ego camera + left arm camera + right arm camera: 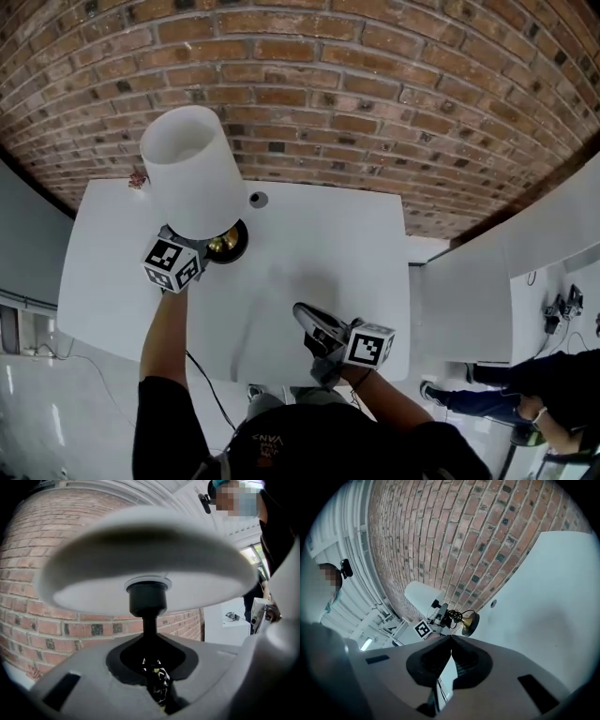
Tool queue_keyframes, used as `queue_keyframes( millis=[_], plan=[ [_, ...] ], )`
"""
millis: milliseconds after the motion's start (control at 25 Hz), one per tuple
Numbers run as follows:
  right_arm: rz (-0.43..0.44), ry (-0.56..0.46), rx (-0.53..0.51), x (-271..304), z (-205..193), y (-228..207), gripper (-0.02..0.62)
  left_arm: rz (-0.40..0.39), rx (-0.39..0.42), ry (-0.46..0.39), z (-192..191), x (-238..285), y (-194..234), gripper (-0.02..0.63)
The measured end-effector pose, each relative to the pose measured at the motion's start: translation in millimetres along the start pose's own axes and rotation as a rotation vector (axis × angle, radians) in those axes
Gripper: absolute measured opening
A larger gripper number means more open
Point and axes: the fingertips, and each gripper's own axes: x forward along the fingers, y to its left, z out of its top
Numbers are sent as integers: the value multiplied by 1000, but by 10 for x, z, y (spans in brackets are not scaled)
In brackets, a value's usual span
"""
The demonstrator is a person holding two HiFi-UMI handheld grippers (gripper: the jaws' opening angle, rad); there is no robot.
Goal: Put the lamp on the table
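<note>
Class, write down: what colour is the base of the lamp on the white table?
The lamp base is shiny brass-gold with a dark rim, shown best in the right gripper view.

lamp (199, 192): stem hidden under shade (186, 155), head view | base (232, 242): half covered | left gripper (151, 670): jaws hide lower stem

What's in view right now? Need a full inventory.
lamp: 1, white shade and brass base, back left of the table
table: 1, white, against the wall
hole: 1, grey, in the tabletop right of the lamp
wall: 1, red-brown brick, behind the table
counter: 1, white, right of the table
bystander: 1, dark clothes, far lower right
left gripper: 1, grey, shut on the lamp's stem
right gripper: 1, grey, shut and empty, over the table's front
</note>
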Motion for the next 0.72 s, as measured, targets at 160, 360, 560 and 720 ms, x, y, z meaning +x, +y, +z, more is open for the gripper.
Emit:
queue_keyframes(
  millis=[160,360,560,720],
  plan=[
    [5,15,-11,21,70,-133,0,27,1,0,-144,139,150,63],
    [-9,45,-11,74,126,-251,0,28,21,-13,-265,271,281,63],
    [-11,68,-10,139,171,-359,0,29,26,-30,-358,389,437,63],
    [-5,58,9,176,211,-484,0,29,33,-25,-463,501,546,63]
  ],
)
